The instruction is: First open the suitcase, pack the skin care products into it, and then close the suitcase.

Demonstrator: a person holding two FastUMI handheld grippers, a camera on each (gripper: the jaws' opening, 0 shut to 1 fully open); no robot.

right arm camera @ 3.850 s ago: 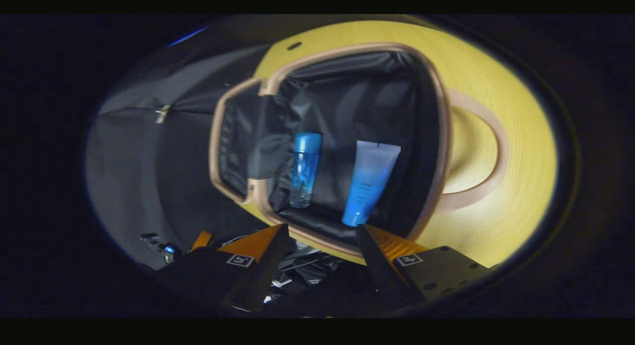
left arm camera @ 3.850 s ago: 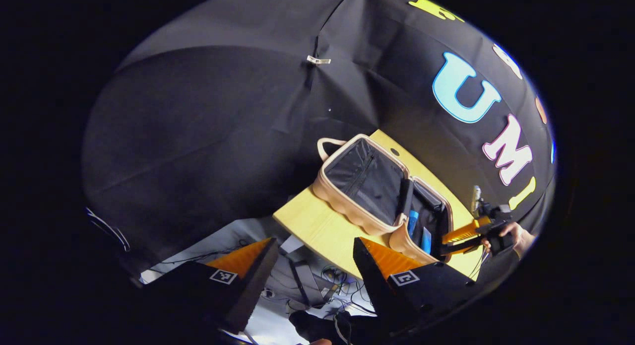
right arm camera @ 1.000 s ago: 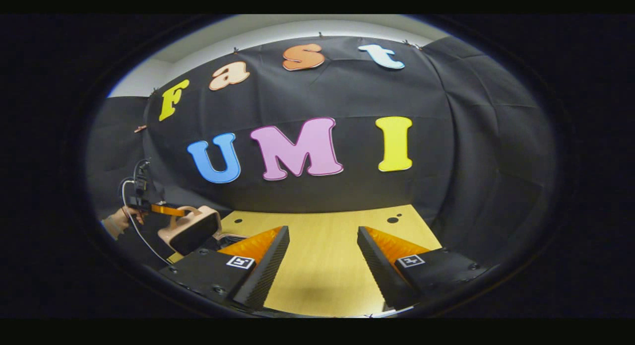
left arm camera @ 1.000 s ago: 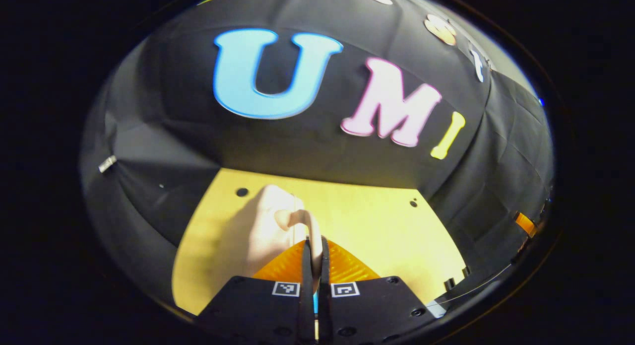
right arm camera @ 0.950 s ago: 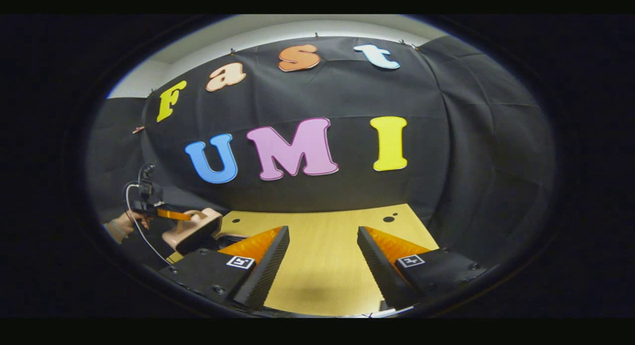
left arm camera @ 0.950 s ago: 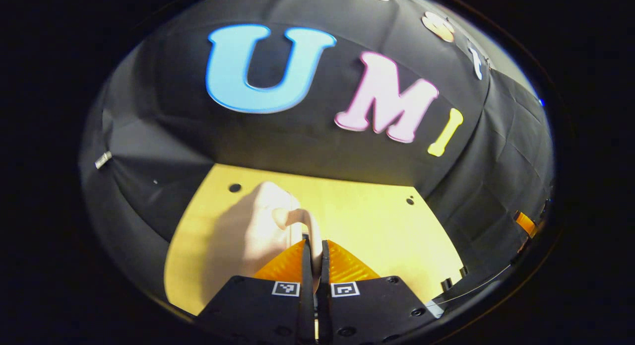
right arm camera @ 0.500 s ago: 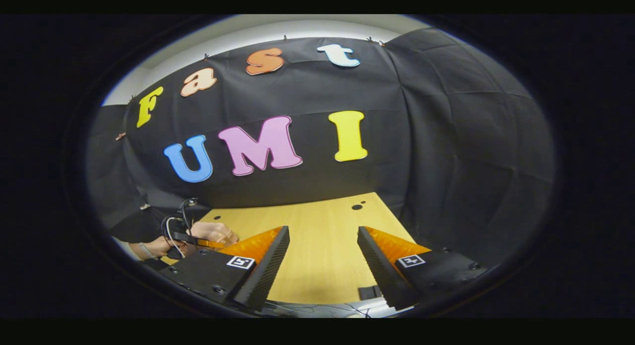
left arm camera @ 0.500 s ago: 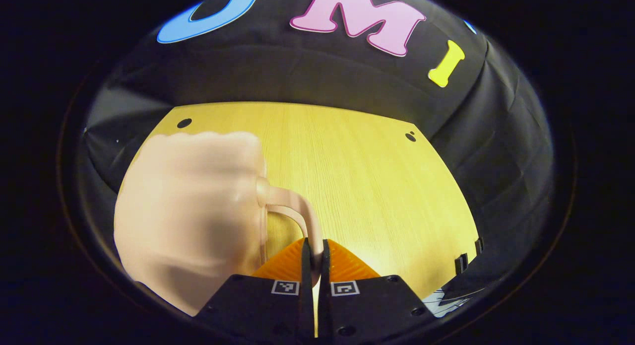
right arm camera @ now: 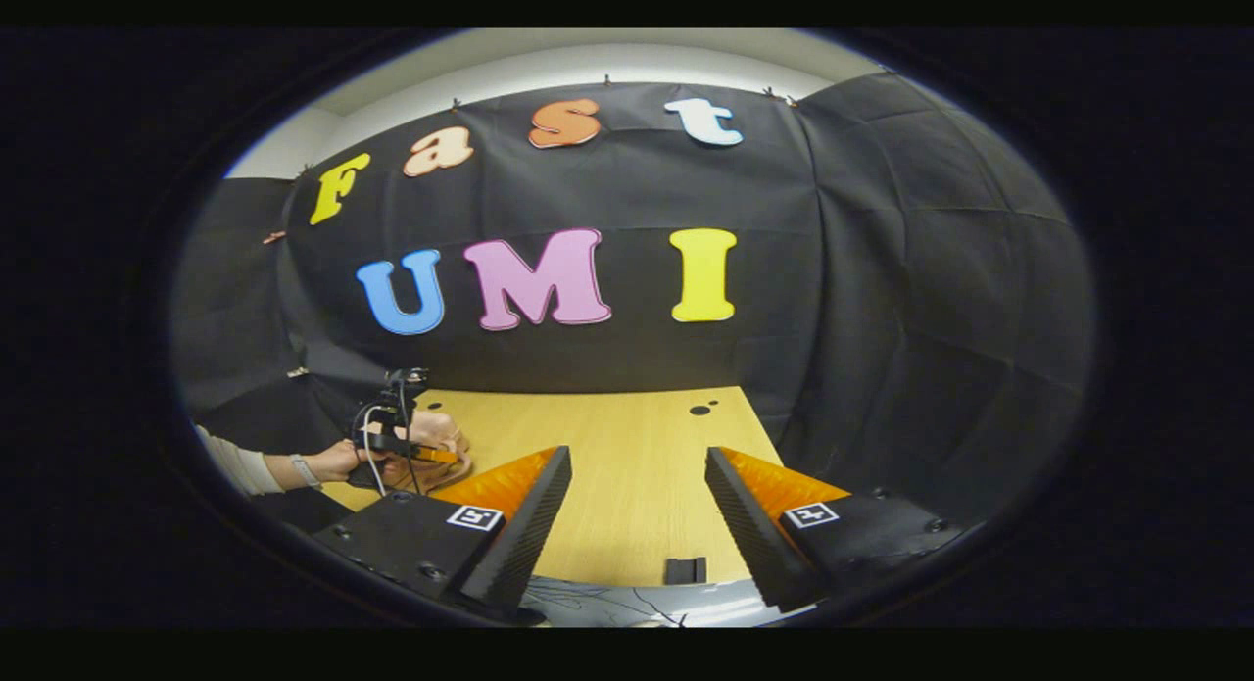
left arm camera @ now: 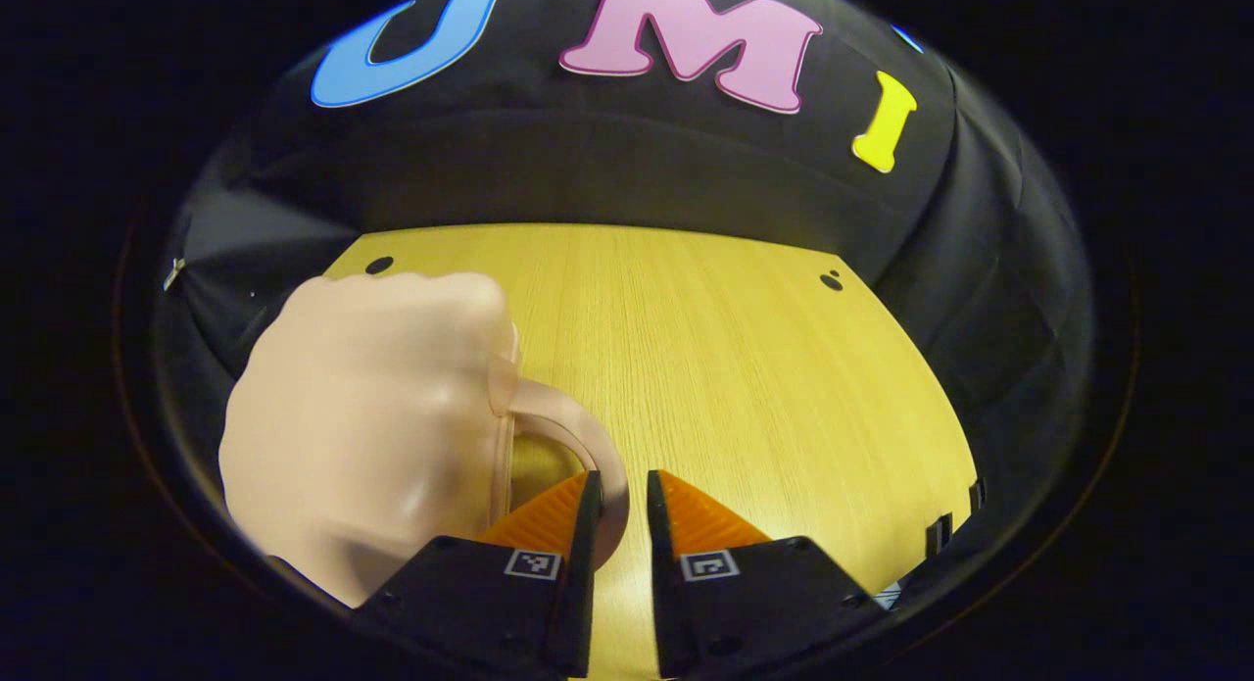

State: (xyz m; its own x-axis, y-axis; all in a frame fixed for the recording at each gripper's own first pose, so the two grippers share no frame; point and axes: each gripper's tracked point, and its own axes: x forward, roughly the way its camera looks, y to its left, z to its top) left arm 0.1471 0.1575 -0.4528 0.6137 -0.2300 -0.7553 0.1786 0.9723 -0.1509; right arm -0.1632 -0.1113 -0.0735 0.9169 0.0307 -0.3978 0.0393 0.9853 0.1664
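1 pale pink, smooth-shelled suitcase [left arm camera: 362, 426] with a rounded, ribbed top edge lies closed on the yellow wood-grain table [left arm camera: 745, 367], toward its left side in the left gripper view. Its 1 curved pink handle [left arm camera: 578, 446] loops toward the camera. The left gripper [left arm camera: 617, 510] sits low over the table, jaws slightly spread with a narrow gap; the handle's loop passes in front of the left finger, and contact cannot be confirmed. The suitcase's lower edge is cut off. In the right gripper view, the right gripper [right arm camera: 637, 510] hovers over bare table with jaws spread wide, holding nothing. Far left there, 1 hand [right arm camera: 338, 461] holds the left gripper against the suitcase [right arm camera: 431, 436], which is small and partly hidden. 3 dark holes mark the tabletop's far corners.
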